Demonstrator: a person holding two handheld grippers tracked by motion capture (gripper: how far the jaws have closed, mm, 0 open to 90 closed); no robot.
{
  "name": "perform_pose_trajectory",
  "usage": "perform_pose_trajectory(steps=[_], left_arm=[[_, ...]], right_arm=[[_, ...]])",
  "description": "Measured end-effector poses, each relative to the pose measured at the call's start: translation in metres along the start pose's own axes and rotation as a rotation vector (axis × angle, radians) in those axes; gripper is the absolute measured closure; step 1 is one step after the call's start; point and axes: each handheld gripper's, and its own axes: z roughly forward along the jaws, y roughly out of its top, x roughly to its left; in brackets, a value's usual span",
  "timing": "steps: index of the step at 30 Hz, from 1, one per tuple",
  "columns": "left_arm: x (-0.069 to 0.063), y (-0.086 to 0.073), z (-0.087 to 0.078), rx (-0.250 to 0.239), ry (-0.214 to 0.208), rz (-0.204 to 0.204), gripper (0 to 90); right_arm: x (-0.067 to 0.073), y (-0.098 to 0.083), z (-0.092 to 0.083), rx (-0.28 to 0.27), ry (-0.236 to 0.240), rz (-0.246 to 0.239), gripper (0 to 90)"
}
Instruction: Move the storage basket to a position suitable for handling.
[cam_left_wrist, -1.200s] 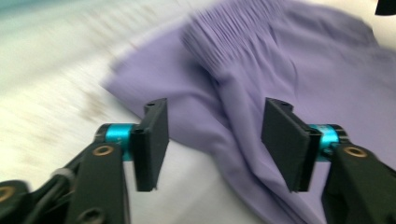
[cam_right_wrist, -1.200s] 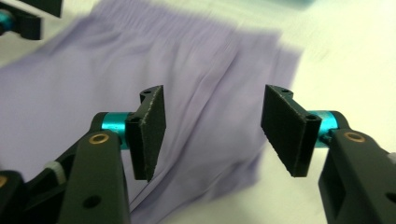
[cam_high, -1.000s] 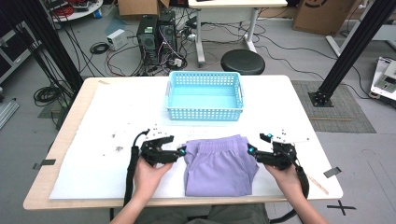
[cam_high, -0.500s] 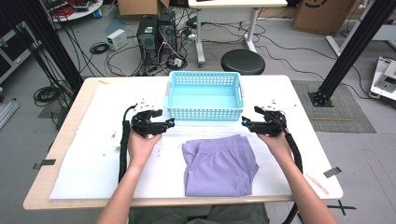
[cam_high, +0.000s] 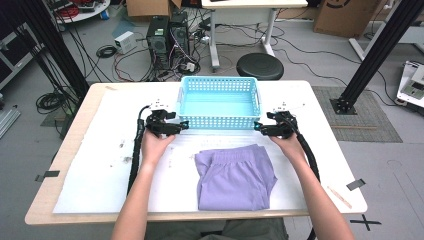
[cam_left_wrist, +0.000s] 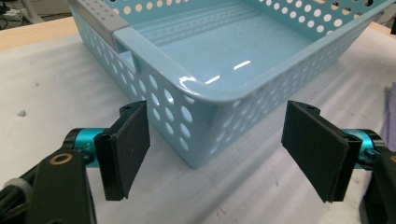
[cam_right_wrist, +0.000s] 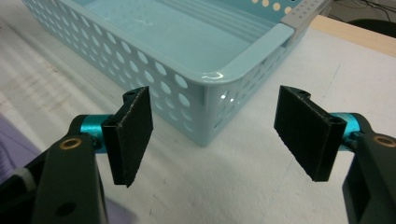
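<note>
A light blue perforated basket (cam_high: 220, 121) stands empty at the table's far middle. In front of it lies a folded purple garment (cam_high: 235, 175), with nothing holding it. My left gripper (cam_high: 184, 126) points at the basket's near left corner (cam_left_wrist: 154, 51). Its jaws have just been opening, and the pads (cam_left_wrist: 130, 144) stand apart, clear of the plastic. My right gripper (cam_high: 258, 126) faces the near right corner (cam_right_wrist: 243, 65), open a little wider than a second ago, with its pads (cam_right_wrist: 133, 133) off the wall. A strip of purple cloth (cam_right_wrist: 14, 140) shows at that view's lower left.
A white sheet (cam_high: 100, 165) covers most of the wooden table, with small dark specks left of the garment. Beyond the far edge are a black stool (cam_high: 260, 65), computer towers (cam_high: 167, 40) and cables on the floor. Black frame posts stand at both sides.
Both hands have moved forward from the garment's sides to the basket's near corners. The garment stays folded on the sheet. The left jaws stand wider apart.
</note>
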Motion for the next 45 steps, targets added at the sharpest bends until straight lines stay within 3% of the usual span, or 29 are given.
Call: perform_pose_trajectory(steps=[3,5,7,11,13,15,22,30,37,40,45], left_arm=[[0.001,0.003,0.005,-0.017,-0.029,0.001,23.5],[0.000,0.002,0.008,-0.024,-0.033,0.015,23.6],[0.001,0.001,0.011,-0.024,-0.033,-0.001,24.1],[0.004,-0.002,0.014,-0.021,-0.016,-0.009,30.6],[0.004,-0.002,0.013,-0.020,-0.014,-0.017,33.0],[0.002,0.000,0.013,-0.011,0.003,0.010,40.4],[-0.005,0.002,0.012,0.019,0.012,0.026,41.7],[-0.027,0.008,0.009,0.081,0.015,0.076,43.6],[-0.046,-0.001,0.006,0.080,-0.002,0.090,44.9],[-0.053,-0.003,0.005,0.091,-0.001,0.117,45.0],[-0.061,-0.006,0.003,0.087,-0.013,0.125,45.0]], right_arm=[[-0.001,0.006,0.010,0.021,0.011,-0.010,29.0],[0.000,0.008,0.015,0.024,0.022,-0.017,35.0],[-0.002,0.009,0.018,0.024,0.037,-0.014,38.1],[-0.001,0.011,0.017,0.008,0.030,-0.053,46.4],[-0.001,0.011,0.016,0.011,0.032,-0.045,47.7],[-0.001,0.011,0.015,0.009,0.029,-0.040,48.6],[0.000,0.012,0.011,0.024,0.019,-0.031,48.8],[-0.004,0.008,-0.006,0.029,0.027,-0.029,48.5],[-0.004,-0.004,-0.024,0.041,0.027,-0.047,48.4],[-0.003,-0.010,-0.029,0.041,0.025,-0.062,48.4],[-0.001,-0.021,-0.036,0.045,0.026,-0.053,48.4]])
